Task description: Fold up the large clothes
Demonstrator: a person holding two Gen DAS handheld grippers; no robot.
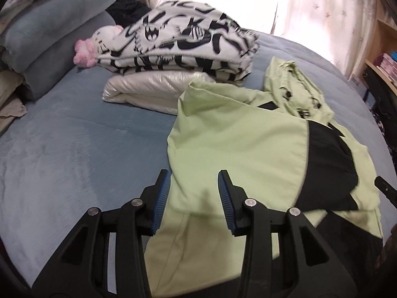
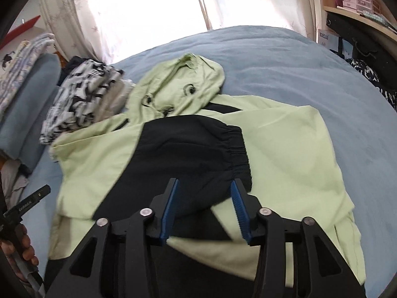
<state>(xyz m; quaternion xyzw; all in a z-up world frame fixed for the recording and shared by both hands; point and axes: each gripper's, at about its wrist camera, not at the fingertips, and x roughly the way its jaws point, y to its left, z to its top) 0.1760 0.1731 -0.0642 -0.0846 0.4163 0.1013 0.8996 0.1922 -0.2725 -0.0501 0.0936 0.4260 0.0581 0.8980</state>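
Note:
A light green hooded jacket (image 1: 235, 144) with black panels lies on the blue bed, its hood (image 2: 178, 87) pointing towards the window. A sleeve with a black elastic cuff (image 2: 238, 146) is folded across its body. My left gripper (image 1: 194, 181) is open and empty, hovering over the jacket's left edge. My right gripper (image 2: 204, 188) is open and empty, just above the black sleeve part near the cuff. The tip of the right gripper shows at the right edge of the left wrist view (image 1: 387, 191); the left gripper shows at the left edge of the right wrist view (image 2: 27, 203).
A folded black-and-white patterned blanket (image 1: 183, 44) lies on a shiny white folded item (image 1: 148, 92) beyond the jacket, with a pink-and-white plush toy (image 1: 96, 47) beside it. Blue pillows (image 1: 42, 37) are stacked at the left. A shelf with boxes (image 2: 357, 2) stands at the right. The blue bedspread (image 1: 74, 144) lies to the left.

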